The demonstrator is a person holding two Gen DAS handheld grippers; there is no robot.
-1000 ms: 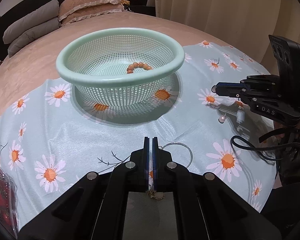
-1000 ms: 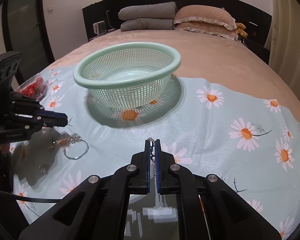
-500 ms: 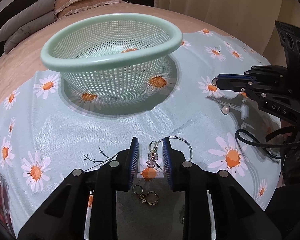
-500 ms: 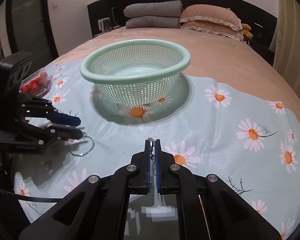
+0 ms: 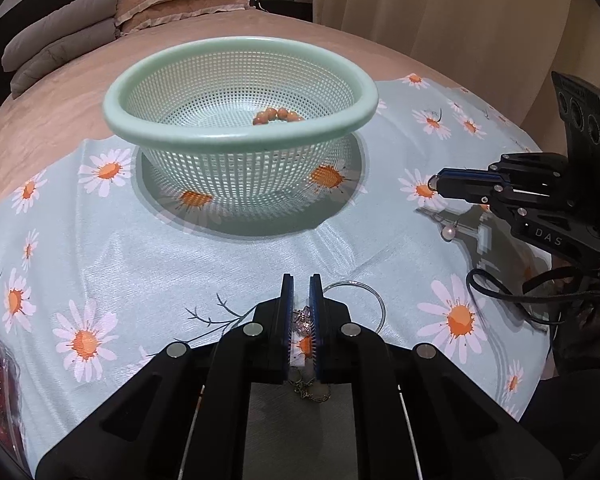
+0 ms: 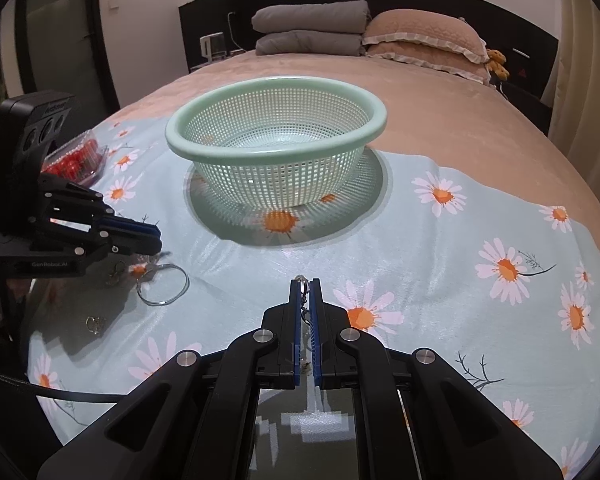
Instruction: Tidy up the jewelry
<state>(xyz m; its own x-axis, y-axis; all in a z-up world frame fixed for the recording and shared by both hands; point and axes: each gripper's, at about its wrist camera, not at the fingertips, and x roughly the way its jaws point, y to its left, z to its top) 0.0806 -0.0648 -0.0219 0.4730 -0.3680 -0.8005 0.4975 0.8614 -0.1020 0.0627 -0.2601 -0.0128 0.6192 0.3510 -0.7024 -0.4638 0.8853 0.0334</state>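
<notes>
A mint green basket [image 5: 240, 136] stands on the daisy cloth and holds an orange bead bracelet [image 5: 278, 115]. My left gripper [image 5: 301, 280] is nearly closed around a sparkly charm [image 5: 302, 316] attached to a thin silver bangle [image 5: 374, 300] on the cloth. In the right wrist view the left gripper [image 6: 156, 238] sits just above the bangle [image 6: 164, 284]. My right gripper [image 6: 305, 283] is shut on a pearl drop earring, whose pearl [image 5: 447, 233] hangs below the fingers in the left wrist view. The basket [image 6: 276, 148] is ahead of it.
A gold clasp piece [image 5: 312, 390] lies under my left gripper. Another small ring piece [image 6: 96, 323] lies on the cloth. A clear box of red fruit [image 6: 76, 158] sits at the cloth's left edge. Pillows [image 6: 420, 44] lie at the bed's head.
My left gripper opened, dropped onto the charm by the bangle, and has now closed around it. My right gripper has stayed shut on the earring, drifting slightly.
</notes>
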